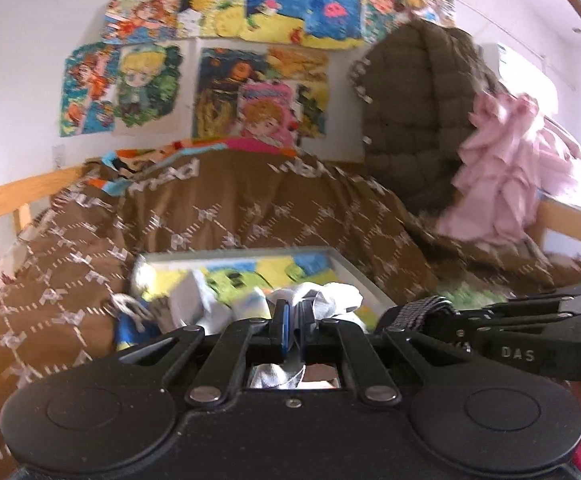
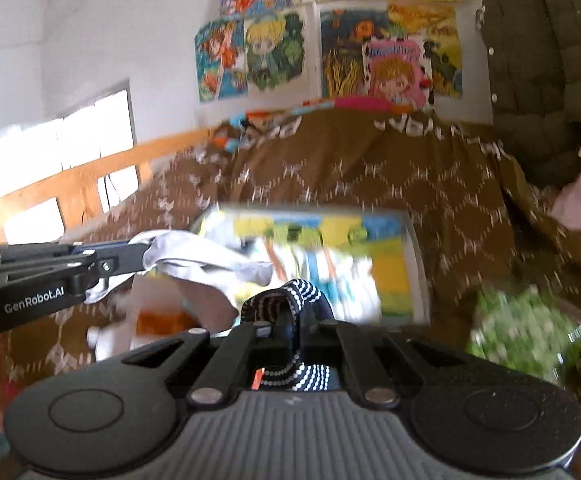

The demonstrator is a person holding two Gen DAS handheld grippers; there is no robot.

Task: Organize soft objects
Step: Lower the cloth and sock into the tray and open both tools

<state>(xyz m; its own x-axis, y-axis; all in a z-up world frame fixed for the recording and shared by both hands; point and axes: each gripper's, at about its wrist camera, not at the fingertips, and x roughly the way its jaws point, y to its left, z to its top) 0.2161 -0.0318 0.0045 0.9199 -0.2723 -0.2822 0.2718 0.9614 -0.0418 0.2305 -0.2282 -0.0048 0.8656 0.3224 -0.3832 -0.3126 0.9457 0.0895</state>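
White cloth (image 1: 322, 300) is pinched in the closed left gripper (image 1: 293, 320), above the near edge of the picture board (image 2: 410, 264). The right gripper (image 2: 286, 320) is closed on a dotted dark sock (image 2: 286, 300), just right of the cloth. Both pieces hang loose; a thin grip may let one slip off the board onto the brown blanket (image 1: 250, 216).

brown bedspread (image 1: 250, 216) with a white diamond lattice across mid-frame; olive quilted jacket (image 1: 414, 120) upper right; pale pink ruffled garment (image 1: 498, 176) at right; white cloth (image 2: 194, 256) centre-left; navy sock (image 2: 286, 300) with white dotted stripes lower centre; bright cartoon posters (image 1: 226, 40) up top.
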